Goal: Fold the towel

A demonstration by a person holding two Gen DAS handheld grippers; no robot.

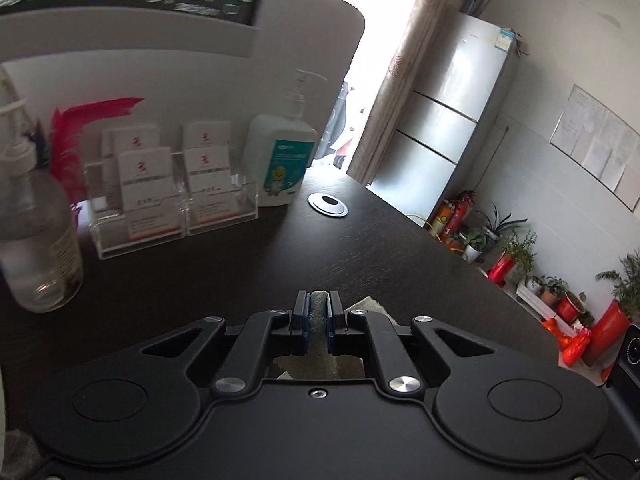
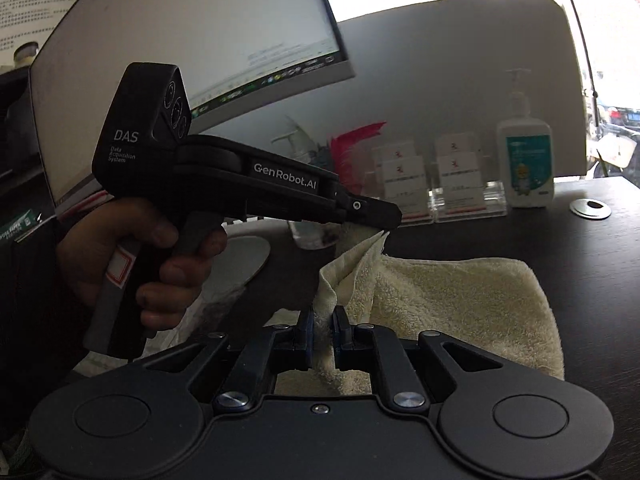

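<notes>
Nearest to the right wrist camera is the right gripper point(image 2: 323, 334), and its 2 jaws are closed on a bunched corner of the cream towel point(image 2: 460, 304). The cloth rises between the pads and continues below them. The rest of the towel lies on the dark desk point(image 2: 592, 280), to the right of this gripper, doubled over with a rounded fold along its far side.

In the same view the left gripper point(image 2: 394, 216) is seen from the side, held by a hand point(image 2: 136, 264) around its grip. Its tip is clamped on another towel corner, which is lifted above the desk just in front of the right gripper. The left wrist view confirms it: the left gripper point(image 1: 319, 310) has a thin strip of towel point(image 1: 319, 320) pinched between its blue pads, and a little more cloth shows under the jaws.

Along the far edge of the desk stand a clear card holder point(image 1: 172, 200) with 2 compartments, a white pump bottle point(image 1: 282, 160) just right of it, and a clear bottle point(image 1: 38, 240) at the left. A round cable grommet point(image 1: 328, 203) sits in the desk near the white bottle. A monitor point(image 2: 192, 48) stands behind, at the left.
</notes>
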